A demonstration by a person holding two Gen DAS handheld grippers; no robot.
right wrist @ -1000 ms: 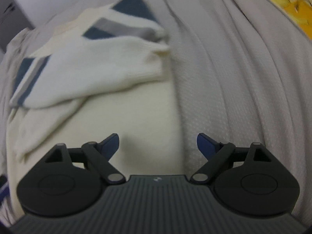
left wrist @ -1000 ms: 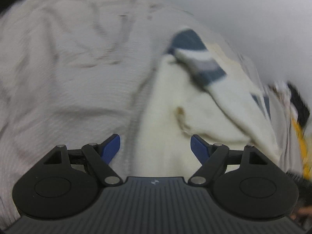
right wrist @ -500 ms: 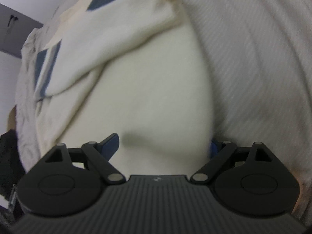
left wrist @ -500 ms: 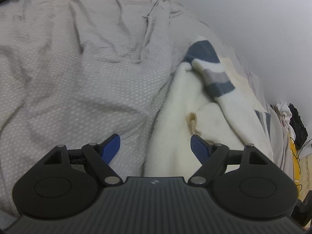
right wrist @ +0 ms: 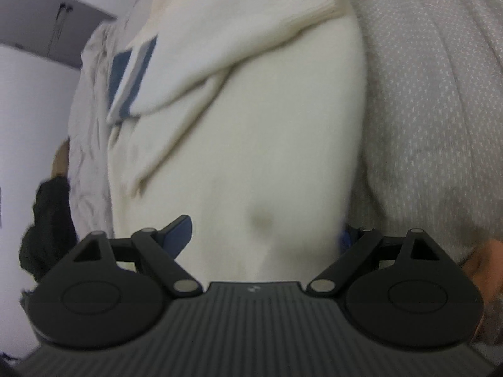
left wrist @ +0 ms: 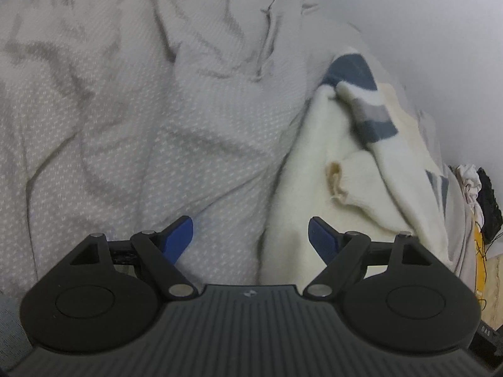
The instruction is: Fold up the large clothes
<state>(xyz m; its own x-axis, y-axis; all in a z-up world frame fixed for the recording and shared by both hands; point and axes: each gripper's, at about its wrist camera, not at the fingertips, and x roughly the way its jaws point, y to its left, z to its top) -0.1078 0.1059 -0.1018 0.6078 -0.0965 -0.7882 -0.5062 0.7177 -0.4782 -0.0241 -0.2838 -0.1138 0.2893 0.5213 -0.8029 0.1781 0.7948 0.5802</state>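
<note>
Jaws, left gripper (left wrist: 251, 235): standing spread wide, pinching nothing; the cream sweater's (left wrist: 317, 188) near edge is lying between the two blue pads, closer to the right one.
Jaws, right gripper (right wrist: 265, 234): standing spread wide too, straddling the sweater's (right wrist: 251, 144) broad body; the cloth is bulging between the fingers and is not being squeezed.
Hidden pad: the right gripper's right-hand blue pad is sitting mostly behind the sweater's edge, with only a sliver showing, so whether it is touching cloth cannot be told.
Cut off: the sweater's top is running out of the right wrist view, and its lower hem is disappearing behind each gripper body.
Blurred: both views are smearing, so the knit texture and the yellowish mark on the folded sleeve cuff (left wrist: 335, 182) are hard to read.
Sweater's place: lying on the grey bedsheet (left wrist: 125, 110), sleeves with blue and grey stripes (left wrist: 369, 116) crossing over the body, close beside the white wall (left wrist: 424, 31).
Edges: the sweater's long side is resting almost against the wall side of the bed; dark and pale items (left wrist: 478, 191) are piling up past its far end.
Open room: wrinkled bare sheet is spreading wide away from the wall.
Person: a hand (right wrist: 484, 264) is showing at the right wrist view's lower right corner.
</note>
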